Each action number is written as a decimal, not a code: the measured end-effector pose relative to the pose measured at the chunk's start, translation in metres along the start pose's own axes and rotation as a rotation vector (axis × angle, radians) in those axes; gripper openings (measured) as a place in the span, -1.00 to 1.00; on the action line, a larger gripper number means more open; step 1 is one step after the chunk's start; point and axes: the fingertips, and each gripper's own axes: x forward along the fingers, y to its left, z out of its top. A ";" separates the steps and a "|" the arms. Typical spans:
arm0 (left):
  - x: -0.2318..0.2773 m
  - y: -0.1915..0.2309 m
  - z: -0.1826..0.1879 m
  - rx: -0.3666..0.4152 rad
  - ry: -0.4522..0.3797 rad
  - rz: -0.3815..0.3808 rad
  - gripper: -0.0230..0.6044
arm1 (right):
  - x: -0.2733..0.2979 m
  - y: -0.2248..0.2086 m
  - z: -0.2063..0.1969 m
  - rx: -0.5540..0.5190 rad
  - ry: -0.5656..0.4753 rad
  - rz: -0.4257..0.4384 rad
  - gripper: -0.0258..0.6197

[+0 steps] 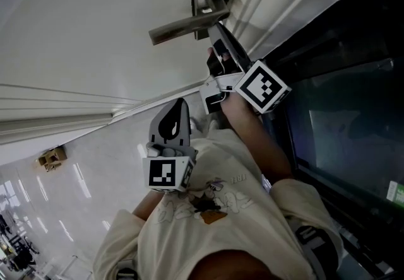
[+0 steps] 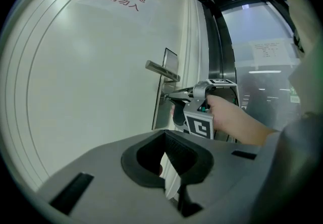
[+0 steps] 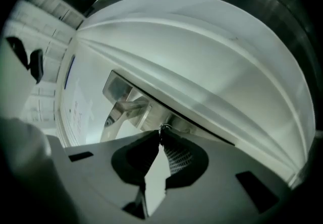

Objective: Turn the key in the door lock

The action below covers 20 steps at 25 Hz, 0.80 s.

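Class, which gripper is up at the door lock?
The right gripper: its tips meet the key at the lock plate under the lever handle. The left gripper hangs back by the person's chest.

You stand on a glossy pale tile floor [image 1: 69,203] streaked with ceiling-light reflections. Dark glass panel [image 1: 344,127] to your right, a paper notice [image 2: 266,52] on it. Small brown box [image 1: 52,157] sits on the floor, far left.

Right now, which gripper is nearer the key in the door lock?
Right. The right gripper is at the door, jaws closed on the key below the door handle. The left gripper hangs back from it, shut and empty.
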 end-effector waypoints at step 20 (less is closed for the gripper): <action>-0.010 -0.017 -0.006 0.006 -0.004 0.065 -0.91 | -0.052 0.002 -0.005 -0.087 0.068 0.078 -0.70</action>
